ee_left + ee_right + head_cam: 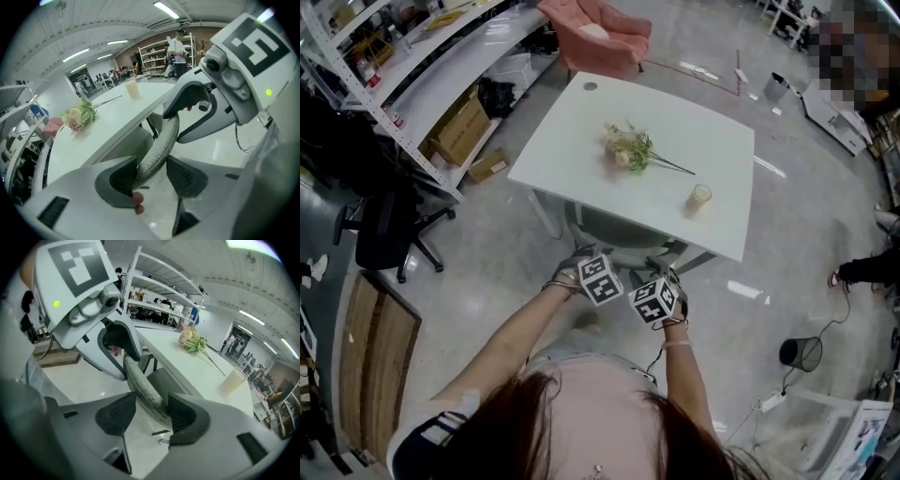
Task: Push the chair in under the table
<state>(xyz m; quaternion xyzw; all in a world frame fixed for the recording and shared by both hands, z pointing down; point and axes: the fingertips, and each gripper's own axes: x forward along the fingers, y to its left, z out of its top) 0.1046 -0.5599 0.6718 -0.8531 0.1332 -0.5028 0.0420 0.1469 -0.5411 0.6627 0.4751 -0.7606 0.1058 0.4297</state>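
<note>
The grey chair stands half under the white table, its backrest towards me. My left gripper and right gripper are side by side at the backrest's top rim. In the left gripper view the rim runs between the jaws of the left gripper; it lies against the left pad, with a gap at the right pad. In the right gripper view the rim rests against the right pad of the right gripper, clear of the left pad. Both grippers are open.
On the table lie a flower bunch and a pale cup. A pink chair stands at the far side. Shelves, cardboard boxes and a black office chair are at the left, a black bin at the right.
</note>
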